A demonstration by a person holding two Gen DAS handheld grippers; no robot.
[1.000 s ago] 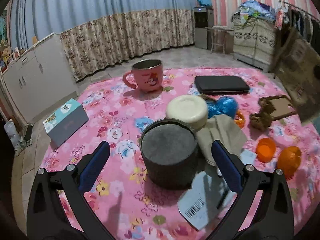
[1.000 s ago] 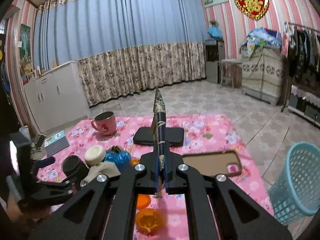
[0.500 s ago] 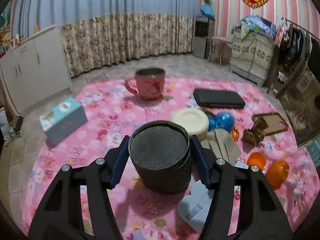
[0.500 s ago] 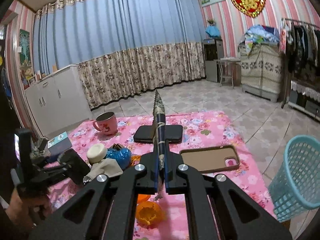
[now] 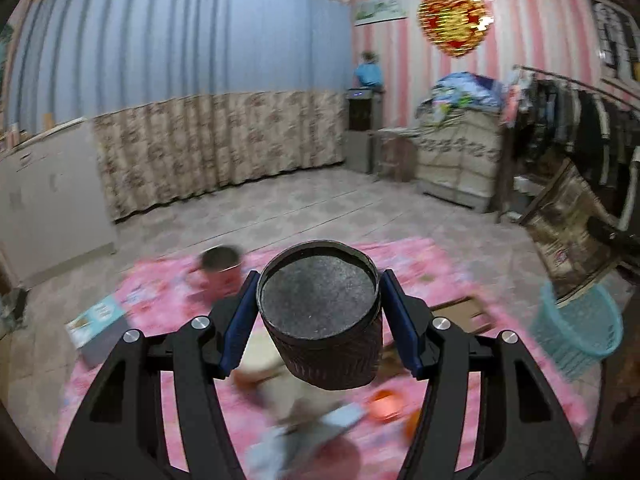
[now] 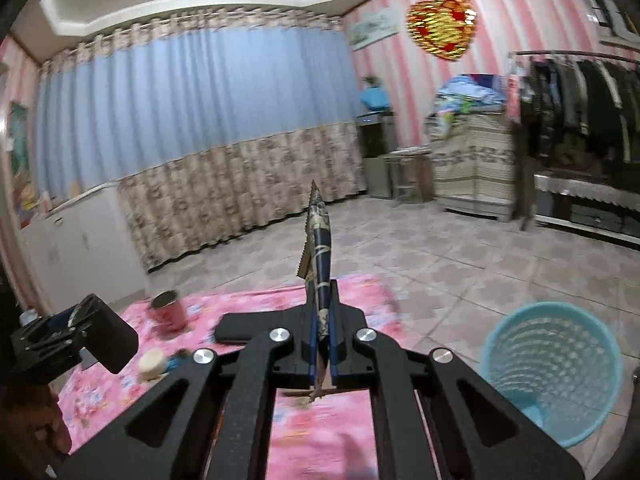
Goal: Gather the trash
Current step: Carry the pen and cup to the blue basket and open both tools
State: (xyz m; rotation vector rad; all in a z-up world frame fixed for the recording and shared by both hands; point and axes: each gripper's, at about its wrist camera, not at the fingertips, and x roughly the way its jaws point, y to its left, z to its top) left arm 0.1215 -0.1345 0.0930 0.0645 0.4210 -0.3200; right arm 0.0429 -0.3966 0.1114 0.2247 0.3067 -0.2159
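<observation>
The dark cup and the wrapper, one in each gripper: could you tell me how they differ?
The dark cup is round and bulky; the wrapper is a thin flat strip with a jagged edge. The cup spreads the left gripper wide; the right gripper is nearly closed on the wrapper. Both are clamped and off the pink cloth.

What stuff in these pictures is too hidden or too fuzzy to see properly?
- Left wrist view: the things on the pink cloth below the dark cup are smeared by motion blur; the cup and left gripper cover more.
- Right wrist view: the wrapper shows edge-on in the right gripper, so its print is unreadable.
- Right wrist view: the blue basket bottom is too blurred to show any contents.
</observation>
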